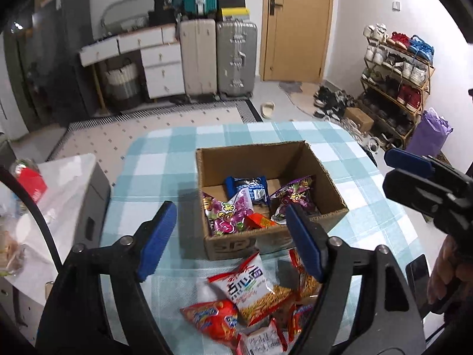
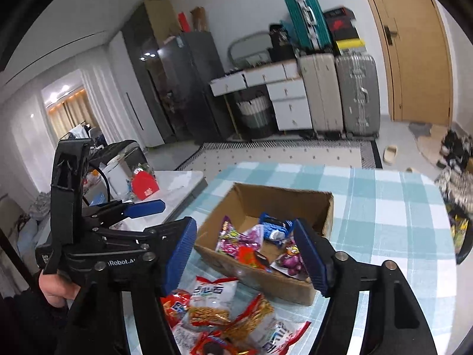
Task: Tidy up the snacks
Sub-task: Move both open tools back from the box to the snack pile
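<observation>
left wrist: both spread grippers [image 1: 229,241] [image 2: 245,256] hover over loose snack packets [image 1: 254,293], box [image 1: 233,245] just beyond.

Black frames, ribbed blue fingers [image 1: 158,238] — silver screws

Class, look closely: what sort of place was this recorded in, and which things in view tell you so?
Most likely a lived-in home, near the entrance: a shoe rack full of shoes, suitcases stacked by a door, and a table with a checked cloth.
</observation>
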Demonstrator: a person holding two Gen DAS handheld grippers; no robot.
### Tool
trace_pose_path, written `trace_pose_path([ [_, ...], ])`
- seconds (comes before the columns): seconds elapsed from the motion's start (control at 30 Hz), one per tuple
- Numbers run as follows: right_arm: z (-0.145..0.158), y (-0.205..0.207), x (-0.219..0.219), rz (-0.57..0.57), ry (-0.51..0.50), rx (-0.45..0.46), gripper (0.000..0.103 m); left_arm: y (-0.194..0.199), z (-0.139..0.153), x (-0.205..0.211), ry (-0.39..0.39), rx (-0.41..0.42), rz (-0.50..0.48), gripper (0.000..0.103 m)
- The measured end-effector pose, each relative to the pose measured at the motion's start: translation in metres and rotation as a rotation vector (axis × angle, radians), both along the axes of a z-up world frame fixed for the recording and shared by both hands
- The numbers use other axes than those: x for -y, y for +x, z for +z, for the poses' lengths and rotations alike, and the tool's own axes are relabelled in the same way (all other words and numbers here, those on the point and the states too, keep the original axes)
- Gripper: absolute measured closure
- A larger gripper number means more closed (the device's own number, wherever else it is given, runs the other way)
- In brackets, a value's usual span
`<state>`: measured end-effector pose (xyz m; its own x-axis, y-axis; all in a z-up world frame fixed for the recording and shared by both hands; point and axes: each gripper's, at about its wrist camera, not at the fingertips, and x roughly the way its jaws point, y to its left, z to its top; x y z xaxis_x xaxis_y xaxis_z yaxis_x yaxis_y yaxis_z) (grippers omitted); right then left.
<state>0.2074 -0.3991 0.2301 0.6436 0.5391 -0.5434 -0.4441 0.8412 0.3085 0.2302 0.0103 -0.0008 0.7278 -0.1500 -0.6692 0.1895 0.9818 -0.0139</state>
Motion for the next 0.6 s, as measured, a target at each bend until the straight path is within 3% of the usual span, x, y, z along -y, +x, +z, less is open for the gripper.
trace_pose_path([
  [0.1, 0.012, -0.023, -0.006, 0.012, 0.011, 0.035, 0.031, -0.030, 0.010, -0.005, 0.023, 0.071, 0.030, 0.022],
  [0.2, 0.022, -0.053, -0.011, 0.010, 0.005, 0.095, 0.022, -0.058, 0.018, -0.009, 0.040, 0.133, 0.076, 0.018],
  [0.33, 0.024, -0.094, -0.015, 0.001, 0.007, 0.160, 0.016, -0.091, 0.024, -0.018, 0.024, 0.161, 0.101, 0.014],
  [0.43, 0.020, -0.116, -0.018, -0.005, 0.013, 0.170, 0.015, -0.114, 0.024, -0.024, 0.010, 0.186, 0.121, 0.000],
  [0.6, 0.007, -0.147, -0.018, -0.030, 0.024, 0.174, 0.011, -0.147, 0.017, -0.030, 0.014, 0.221, 0.139, 0.001],
])
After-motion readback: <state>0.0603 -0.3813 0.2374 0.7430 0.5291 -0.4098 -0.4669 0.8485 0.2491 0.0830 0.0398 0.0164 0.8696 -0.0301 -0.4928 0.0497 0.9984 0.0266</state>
